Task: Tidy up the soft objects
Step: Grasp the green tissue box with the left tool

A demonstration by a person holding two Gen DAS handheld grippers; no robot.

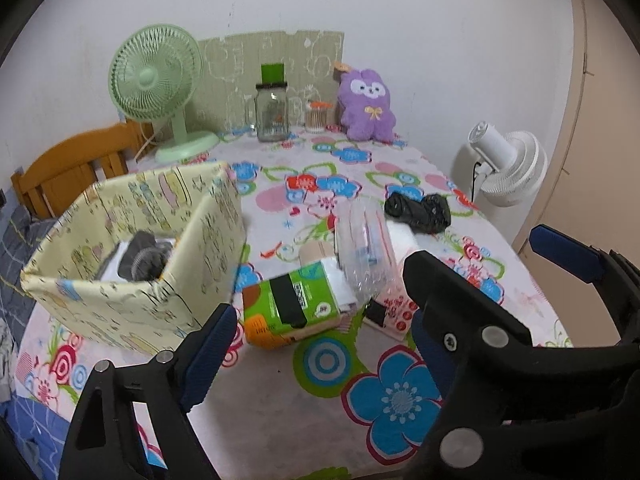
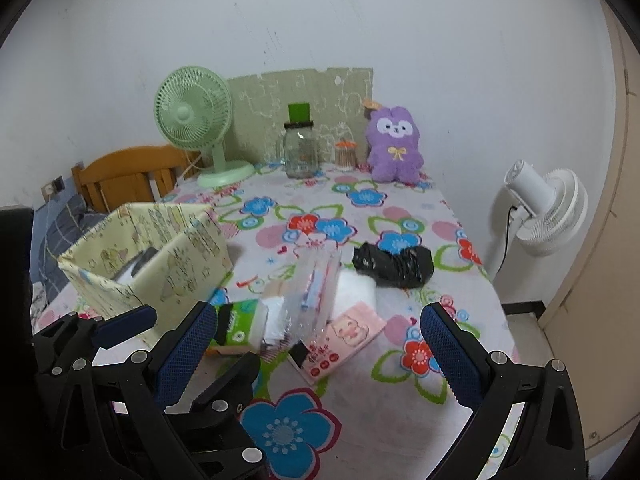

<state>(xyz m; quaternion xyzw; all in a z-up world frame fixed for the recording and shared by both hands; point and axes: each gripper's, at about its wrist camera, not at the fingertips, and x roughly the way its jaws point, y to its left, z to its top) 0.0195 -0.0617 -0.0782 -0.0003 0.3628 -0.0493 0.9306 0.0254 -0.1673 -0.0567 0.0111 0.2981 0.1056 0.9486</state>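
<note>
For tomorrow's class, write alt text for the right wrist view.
The open right tool hovers over a floral tablecloth above a pile of soft packs: a green tissue pack, a clear bag and a black bag. A yellow fabric box stands left.

Inside the yellow fabric box (image 1: 132,240), a dark item (image 1: 142,260) is mostly hidden by the front wall; what it is cannot be told. Right of the box, the clear plastic packet (image 1: 366,248) is smeared and covers part of the green tissue pack (image 1: 290,304). Print on the pink packet (image 2: 340,344) beside it is too small to read.
</note>
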